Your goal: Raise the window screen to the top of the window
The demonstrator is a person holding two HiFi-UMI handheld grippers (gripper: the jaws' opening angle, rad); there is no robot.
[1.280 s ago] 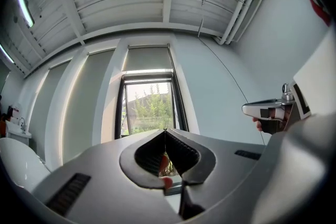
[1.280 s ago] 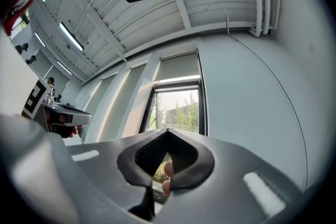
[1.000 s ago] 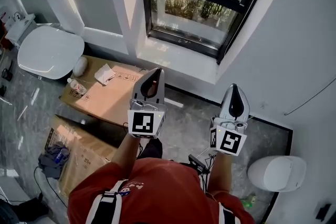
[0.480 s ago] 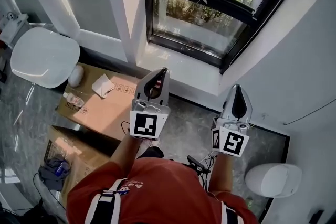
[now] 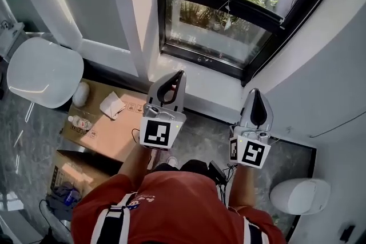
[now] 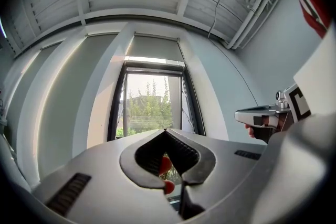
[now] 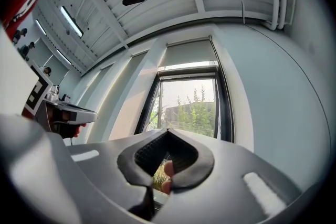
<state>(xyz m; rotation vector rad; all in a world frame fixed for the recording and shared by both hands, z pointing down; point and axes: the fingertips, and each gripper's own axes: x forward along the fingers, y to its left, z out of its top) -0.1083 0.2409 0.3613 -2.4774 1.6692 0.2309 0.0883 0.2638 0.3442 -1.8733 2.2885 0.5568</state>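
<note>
Jaws together and empty, left gripper [image 5: 179,74] and right gripper [image 5: 255,92] face the far window [image 5: 217,26], whose window screen [image 6: 155,47] covers its upper part; catching its lower edge [image 6: 155,59] squarely should lift it evenly.

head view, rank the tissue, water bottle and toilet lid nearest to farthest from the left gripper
1. Tissue, on the cardboard box, left of the left gripper.
2. Water bottle, at the box's left edge.
3. Toilet lid, far left.

Pale grey walls [image 5: 320,66] frame a black-framed window [image 5: 217,26]; cardboard boxes [image 5: 108,131] sit on the marbled floor [image 5: 197,137].
</note>
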